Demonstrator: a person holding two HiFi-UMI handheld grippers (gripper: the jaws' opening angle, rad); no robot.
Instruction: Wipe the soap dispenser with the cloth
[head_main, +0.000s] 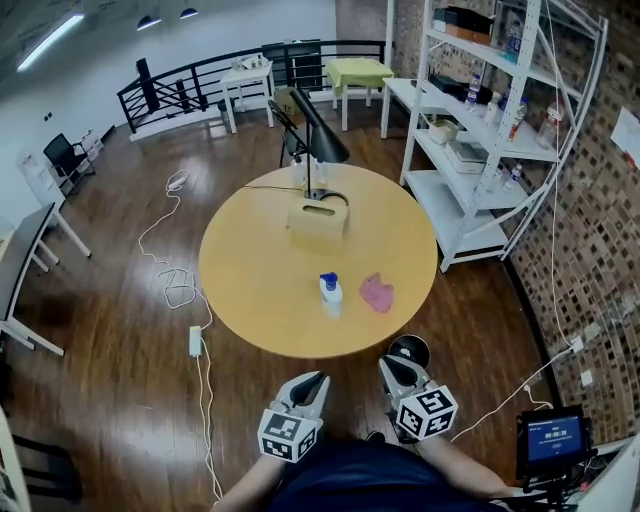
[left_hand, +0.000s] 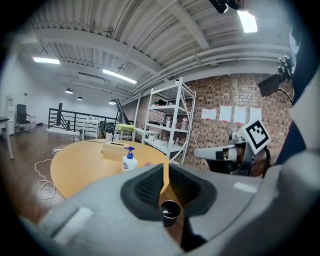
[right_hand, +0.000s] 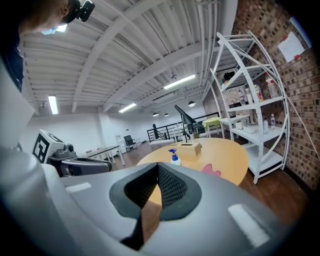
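Both grey hand-held grippers, left gripper (head_main: 312, 381) and right gripper (head_main: 392, 368), hang nearest, short of the round tan wooden table (head_main: 250, 290). Risk, as I judge it: the white soap dispenser bottle with blue pump (head_main: 330, 294) stands upright and unbraced on the near half of the table. The pink crumpled cloth (head_main: 376, 292) lies just beside it on its right, apart from it as far as I can tell. A reach for the cloth could clip the bottle and topple it, and a one-handed wipe could shove it over. Limp cloth may also get pinched by one corner and bunch up. Left jaws are closed together with nothing between them, right jaws likewise closed and empty. Neither touches anything.
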